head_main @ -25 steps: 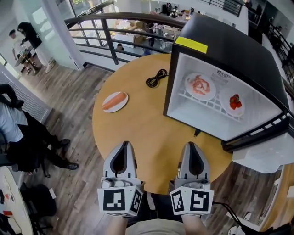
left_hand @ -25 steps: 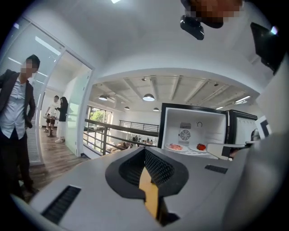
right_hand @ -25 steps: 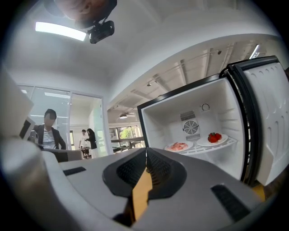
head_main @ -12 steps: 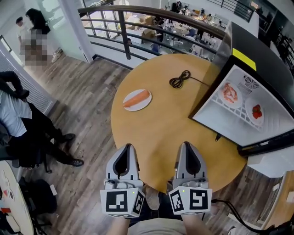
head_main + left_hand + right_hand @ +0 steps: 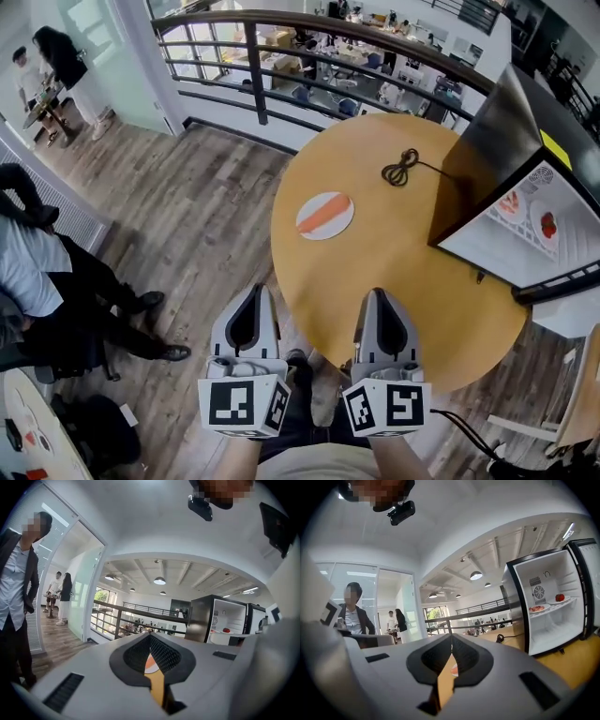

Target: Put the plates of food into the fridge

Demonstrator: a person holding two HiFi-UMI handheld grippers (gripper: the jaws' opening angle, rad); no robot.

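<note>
- Plate (image 5: 324, 215) with an orange strip of food sits upper middle, near the round table's (image 5: 403, 281) left edge; the strip runs lower left to upper right.
- Bare tabletop separates it from the open fridge (image 5: 483, 159) at right.
- Left gripper (image 5: 251, 293) and right gripper (image 5: 377, 296), bottom centre: jaws together, empty.

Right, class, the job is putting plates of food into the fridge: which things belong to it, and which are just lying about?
Job: plate of orange food; open fridge; plate of pink food and plate of red food on its shelf.
Lying about: coiled black cable.
</note>
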